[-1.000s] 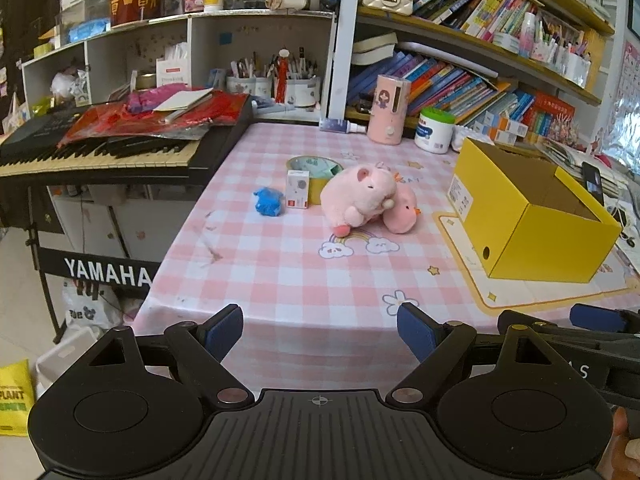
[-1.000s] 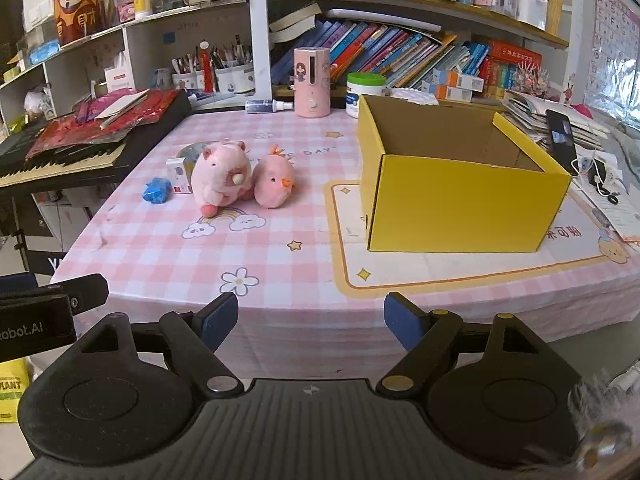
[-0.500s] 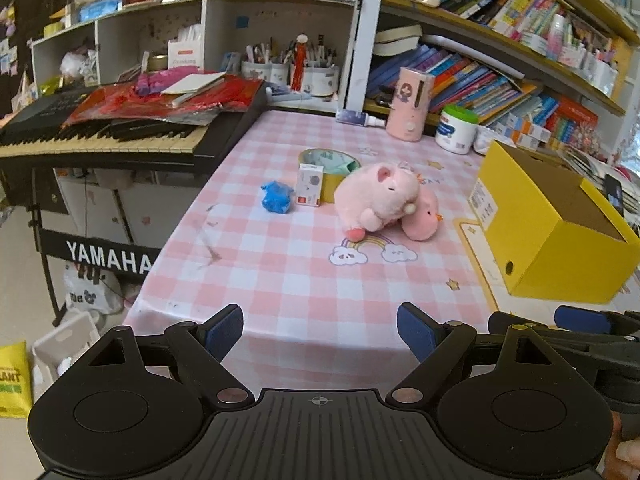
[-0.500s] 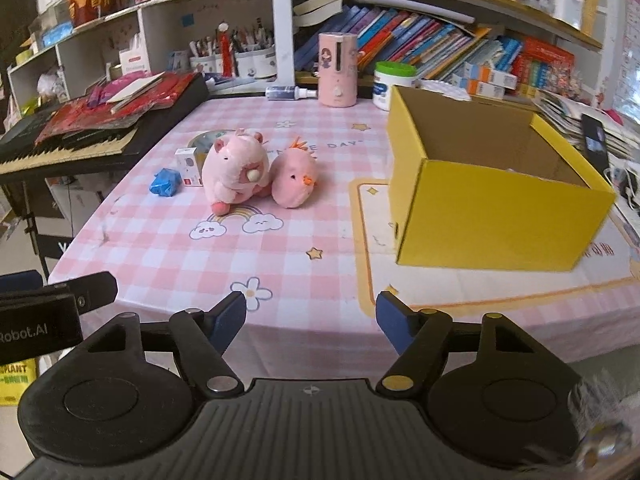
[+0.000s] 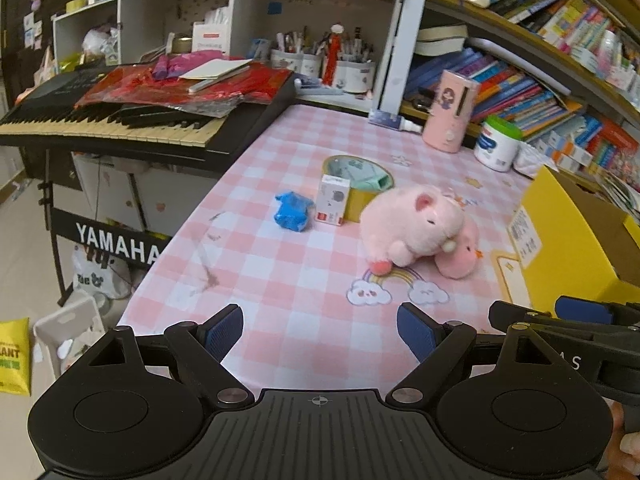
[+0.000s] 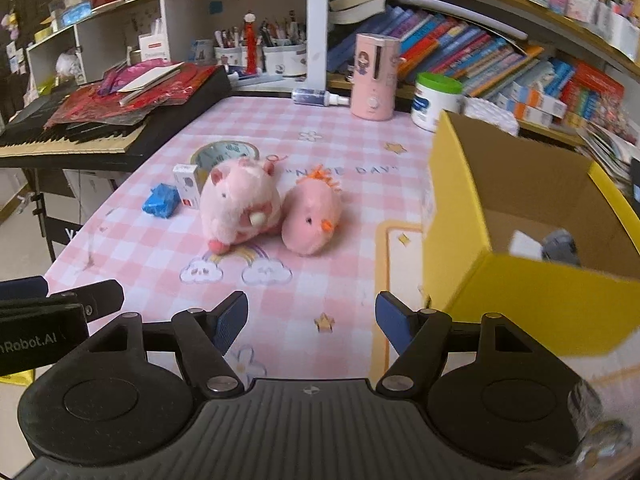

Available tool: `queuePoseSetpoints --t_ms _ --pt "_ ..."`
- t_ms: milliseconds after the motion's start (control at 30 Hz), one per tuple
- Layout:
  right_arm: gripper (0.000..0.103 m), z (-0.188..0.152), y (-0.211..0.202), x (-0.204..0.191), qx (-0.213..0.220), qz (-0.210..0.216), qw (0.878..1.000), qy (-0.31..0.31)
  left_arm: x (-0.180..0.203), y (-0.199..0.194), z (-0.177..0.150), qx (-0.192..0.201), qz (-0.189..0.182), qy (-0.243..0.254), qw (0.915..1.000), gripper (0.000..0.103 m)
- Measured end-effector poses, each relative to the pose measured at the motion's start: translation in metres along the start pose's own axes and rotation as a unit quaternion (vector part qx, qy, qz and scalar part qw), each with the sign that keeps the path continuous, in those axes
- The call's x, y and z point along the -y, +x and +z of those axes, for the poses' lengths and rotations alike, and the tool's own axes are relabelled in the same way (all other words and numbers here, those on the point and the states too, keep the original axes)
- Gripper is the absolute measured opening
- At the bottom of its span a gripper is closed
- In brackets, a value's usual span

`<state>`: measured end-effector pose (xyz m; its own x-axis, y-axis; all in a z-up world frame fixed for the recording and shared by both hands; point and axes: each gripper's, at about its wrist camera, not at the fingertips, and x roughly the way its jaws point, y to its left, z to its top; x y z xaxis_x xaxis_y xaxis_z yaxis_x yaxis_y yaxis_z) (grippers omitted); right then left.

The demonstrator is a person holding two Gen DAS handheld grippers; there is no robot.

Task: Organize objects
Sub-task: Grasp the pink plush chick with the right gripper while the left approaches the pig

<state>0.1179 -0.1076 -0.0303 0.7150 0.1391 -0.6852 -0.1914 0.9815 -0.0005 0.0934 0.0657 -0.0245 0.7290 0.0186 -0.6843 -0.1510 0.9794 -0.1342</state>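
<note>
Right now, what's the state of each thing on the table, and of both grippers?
left gripper: open, empty.
right gripper: open, empty, jaws recently narrowed.
yellow box: open-topped, a few items inside.
pink pig plush: on its side, touching chick.
pink chick plush: lying beside pig.
white small box: upright against tape roll.
tape roll: lying flat.
blue toy: loose on cloth.

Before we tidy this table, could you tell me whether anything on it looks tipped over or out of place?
The pink pig plush lies slumped against the pink chick plush. The small white box stands upright, touching the tape roll. The blue toy lies loose beside it. Nothing looks spilled or damaged.
</note>
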Motion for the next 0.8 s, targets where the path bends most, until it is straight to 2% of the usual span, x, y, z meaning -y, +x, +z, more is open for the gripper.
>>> queuePoseSetpoints --t_ms 267,400,533,800 --pt "0.063 0.029 0.027 0.009 0.014 0.017 1.000 0.017 0.004 0.017 0.016 -0.006 0.028 0.004 0.9996 0.086" --pt "0.058 0.044 0.039 0.015 0.021 0.013 0.999 0.029 0.008 0.025 0.021 -0.011 0.028 0.007 0.9995 0.086" --pt "0.058 0.060 0.056 0.026 0.010 0.016 0.999 0.050 0.020 0.034 0.024 -0.022 0.022 0.028 0.9991 0.086" --pt "0.059 0.092 0.090 0.045 -0.029 0.052 0.993 0.099 0.042 0.048 0.032 -0.026 0.008 0.064 0.9976 0.087"
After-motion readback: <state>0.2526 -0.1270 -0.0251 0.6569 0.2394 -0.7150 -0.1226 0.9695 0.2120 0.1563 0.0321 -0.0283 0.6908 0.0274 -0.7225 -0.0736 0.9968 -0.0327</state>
